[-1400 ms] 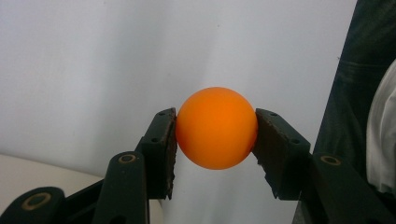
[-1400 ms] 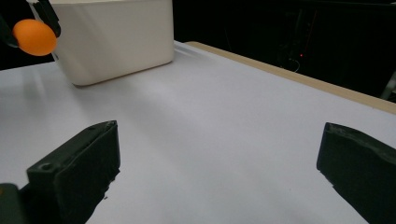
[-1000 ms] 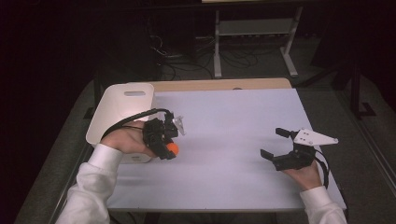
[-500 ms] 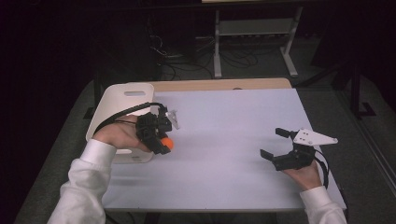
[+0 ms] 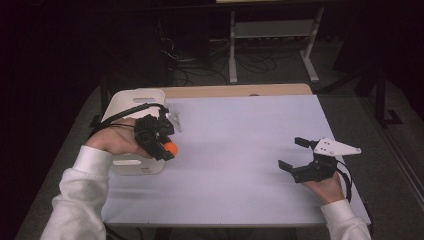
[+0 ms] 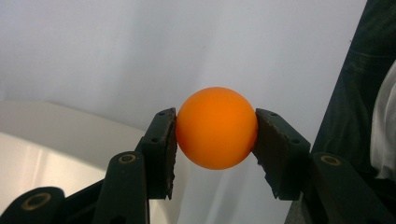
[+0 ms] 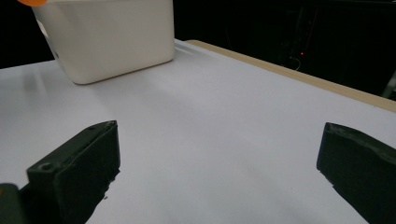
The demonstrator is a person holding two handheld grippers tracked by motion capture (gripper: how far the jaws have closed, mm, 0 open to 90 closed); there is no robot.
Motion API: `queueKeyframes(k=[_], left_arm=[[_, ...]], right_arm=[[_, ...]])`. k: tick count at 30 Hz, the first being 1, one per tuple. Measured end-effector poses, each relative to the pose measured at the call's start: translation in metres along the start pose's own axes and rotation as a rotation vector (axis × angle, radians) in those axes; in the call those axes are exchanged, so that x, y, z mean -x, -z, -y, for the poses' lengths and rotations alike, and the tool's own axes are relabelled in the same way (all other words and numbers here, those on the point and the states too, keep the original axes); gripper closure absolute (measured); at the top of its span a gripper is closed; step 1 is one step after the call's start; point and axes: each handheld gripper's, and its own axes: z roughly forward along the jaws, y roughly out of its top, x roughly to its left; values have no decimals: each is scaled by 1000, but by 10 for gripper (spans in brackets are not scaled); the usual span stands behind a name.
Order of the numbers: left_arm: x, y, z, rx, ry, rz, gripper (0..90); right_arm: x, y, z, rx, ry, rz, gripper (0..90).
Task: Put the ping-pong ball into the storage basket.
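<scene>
From the high view, the left tongs sit at the left side of the white surface, clamped on an orange ball that shows just past the right rim of a white plastic bin. The ball is held up off the surface, beside the bin's near right corner. The person's left hand and white sleeve cover much of the bin's inside, so what lies in it cannot be made out. The right tongs rest well apart at the right side of the surface, jaws spread wide with nothing between them; a grey three-cornered plate rides on top. No writing or label can be read on bin, ball or tongs. Behind the surface the room is dark, with a metal stand and loose cables hard to tell apart.

In the left gripper view, the orange ball is pinched between the two black jaws, each pad pressed against one side of it. The ball is plain, with no print visible. Below left, a pale curved rim of the bin is blurred and cut off by the frame.

In the right gripper view, the jaws stand far apart over bare white surface. The white bin stands far off, its top cut off by the frame, and a sliver of the orange ball shows at the upper left edge.
</scene>
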Motion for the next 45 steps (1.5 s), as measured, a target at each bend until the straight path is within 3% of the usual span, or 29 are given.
queueKeyframes(k=[14,21,29,45], left_arm=[[-9,14,11,0,31,-20,505],[-18,21,22,5,67,-26,505],[-25,26,33,-24,113,-55,505],[-40,33,57,-17,186,-67,505]], right_arm=[[0,0,0,-1,1,-2,0],[0,-1,0,-1,-1,0,0],[0,-1,0,-7,2,-1,0],[0,-1,0,-11,-7,0,0]])
